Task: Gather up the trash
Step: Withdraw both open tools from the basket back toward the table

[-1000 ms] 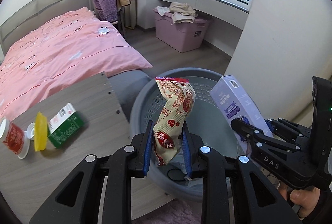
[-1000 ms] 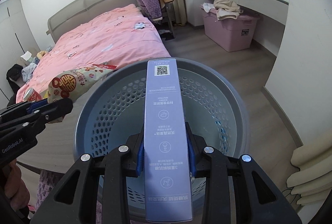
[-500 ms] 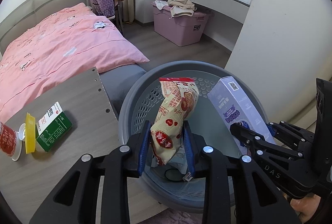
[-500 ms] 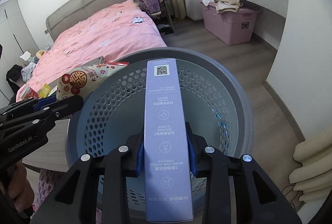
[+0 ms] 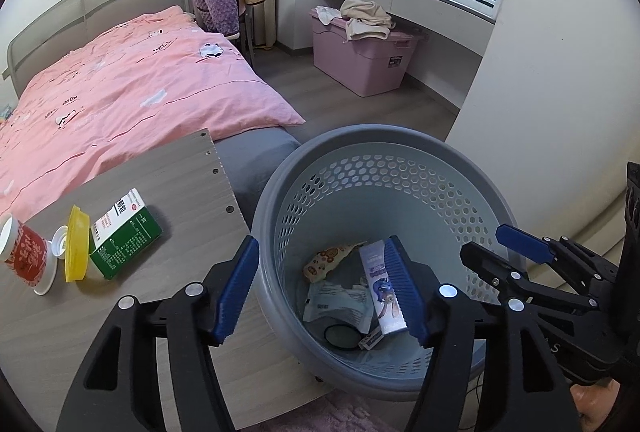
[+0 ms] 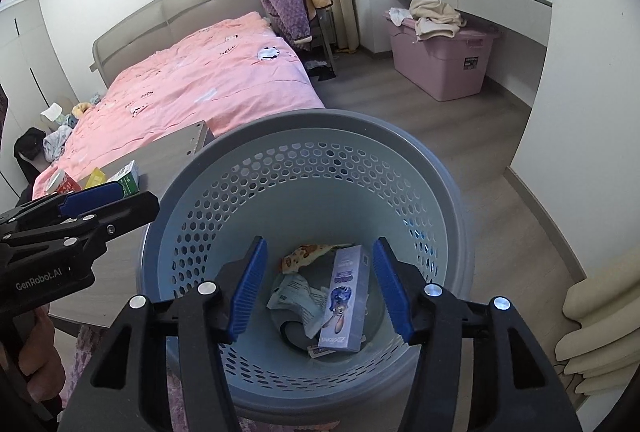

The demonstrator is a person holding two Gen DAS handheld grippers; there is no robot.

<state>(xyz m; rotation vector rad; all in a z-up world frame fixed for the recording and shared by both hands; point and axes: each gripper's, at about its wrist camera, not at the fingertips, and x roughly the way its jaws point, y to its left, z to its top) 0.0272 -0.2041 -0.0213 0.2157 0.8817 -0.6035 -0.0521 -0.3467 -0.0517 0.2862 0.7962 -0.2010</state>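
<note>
Now, what changed: a moment ago the left tool was clamped on a red-and-white snack bag and the right tool on a long purple box; both pieces are now out of the tools.
Left tool: fingers spread wide, nothing between them, poised over the near rim of the basket.
Right tool: fingers equally wide, holding nothing, centred above the basket opening.
Purple box: lying on the basket floor, directly below and ahead of the right tool, leaning a little toward the right wall.
Snack bag: down on the basket floor too, just left of the box and beyond the left tool's tips.
Meaning for the task: two pieces look delivered; both tools appear free for another pick-up.
Remaining trash: on the table, to the left of the left tool, sit a green-and-white carton, a yellow lid and a red cup; the carton is nearest.
Hard to make out: the crumpled pale wrapper and a dark round item beneath it are partly covered by the box; what the dark item is cannot be told.
Cut off: the cup sits at the fisheye edge, its contents unseen; the basket's foot is hidden by the tools' arms.
</note>
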